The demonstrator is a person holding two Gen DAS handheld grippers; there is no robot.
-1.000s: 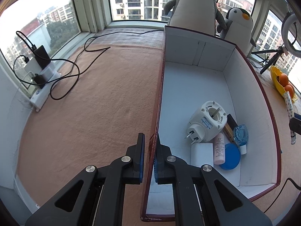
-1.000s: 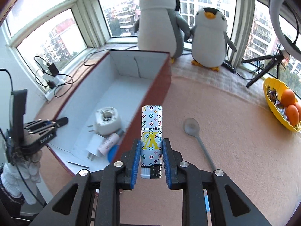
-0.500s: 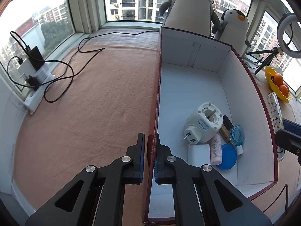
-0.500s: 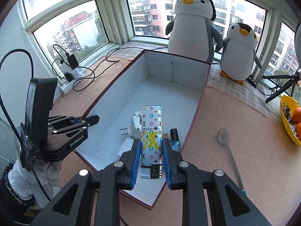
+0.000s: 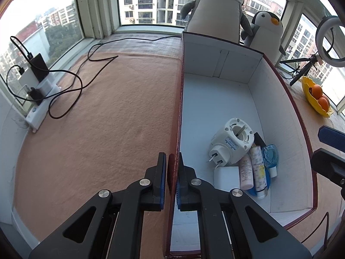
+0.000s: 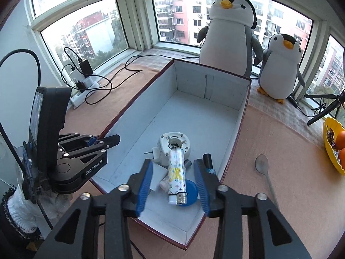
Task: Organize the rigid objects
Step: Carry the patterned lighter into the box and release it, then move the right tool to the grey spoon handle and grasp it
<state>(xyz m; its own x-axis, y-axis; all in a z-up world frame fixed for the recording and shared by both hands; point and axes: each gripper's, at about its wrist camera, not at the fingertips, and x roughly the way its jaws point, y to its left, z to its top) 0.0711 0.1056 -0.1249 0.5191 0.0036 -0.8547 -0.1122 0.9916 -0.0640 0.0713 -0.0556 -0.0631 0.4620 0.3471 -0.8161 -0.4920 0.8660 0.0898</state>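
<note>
A: Start near, with the box as landmark. What is the right hand-held gripper [image 6: 173,191] doing?

B: It hangs over the near end of the box [image 6: 241,116], and its jaws have just been opening. The patterned lighter [image 6: 176,172] shows between the blue pads, but neither pad touches it. It lies inside the box, tilted, with its top against the white plug adapter [image 6: 173,146] and its metal end over the blue round lid [image 6: 190,192].

A: And the left hand-held gripper [image 5: 171,180]?

B: Pinched narrow on the box's left wall, one pad outside and one inside, near the front corner. The right wrist view shows it at the same wall, with a white knitted sleeve [image 6: 18,207] below it.

A: What else is in the box?

B: All at the near end: a white block [image 5: 226,176], a pink bottle [image 5: 245,172] beside the lighter, a small clear-blue bottle [image 5: 270,156], and a black piece behind the adapter. The far half of the box floor is bare.

A: Outside the box?

B: A spoon [image 6: 264,170] lies on the tabletop [image 6: 280,151] just right of the box. Farther right is a yellow dish [image 6: 332,146] with oranges. Left of the box, a power strip [image 5: 41,99] with black cables sits by the window. Behind the far wall stand two plush penguins [image 6: 228,34]
</note>
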